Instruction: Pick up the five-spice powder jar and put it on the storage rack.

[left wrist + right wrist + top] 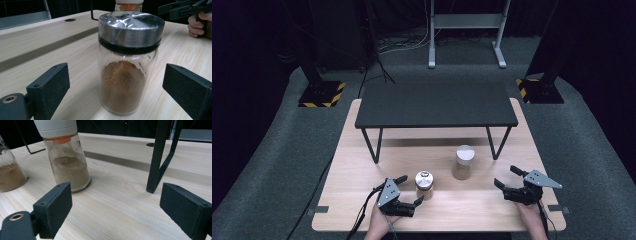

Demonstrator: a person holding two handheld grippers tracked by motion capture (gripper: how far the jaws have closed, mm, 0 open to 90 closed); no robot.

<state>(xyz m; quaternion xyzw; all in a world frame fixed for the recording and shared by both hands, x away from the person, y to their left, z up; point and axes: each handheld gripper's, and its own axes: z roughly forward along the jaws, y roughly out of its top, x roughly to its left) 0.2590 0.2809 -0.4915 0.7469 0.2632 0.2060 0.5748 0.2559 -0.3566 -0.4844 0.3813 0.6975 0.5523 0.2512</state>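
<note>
A glass jar with a silver lid (424, 184) holds brown powder and stands near the wooden table's front. In the left gripper view this jar (125, 85) stands upright between the two black jaws, with a gap on each side. My left gripper (410, 190) (116, 75) is open around it. A taller jar with a white cap (463, 162) (68, 167) holds paler powder and stands further right and back. My right gripper (505, 176) (116, 195) is open with bare wood between its jaws, to the right of the white-capped jar.
A low black shelf on thin metal legs (434, 104) stands across the back half of the wooden table (362, 165). One of its legs (160, 157) rises just ahead of my right gripper. Grey carpet, cables and stand bases lie beyond the table.
</note>
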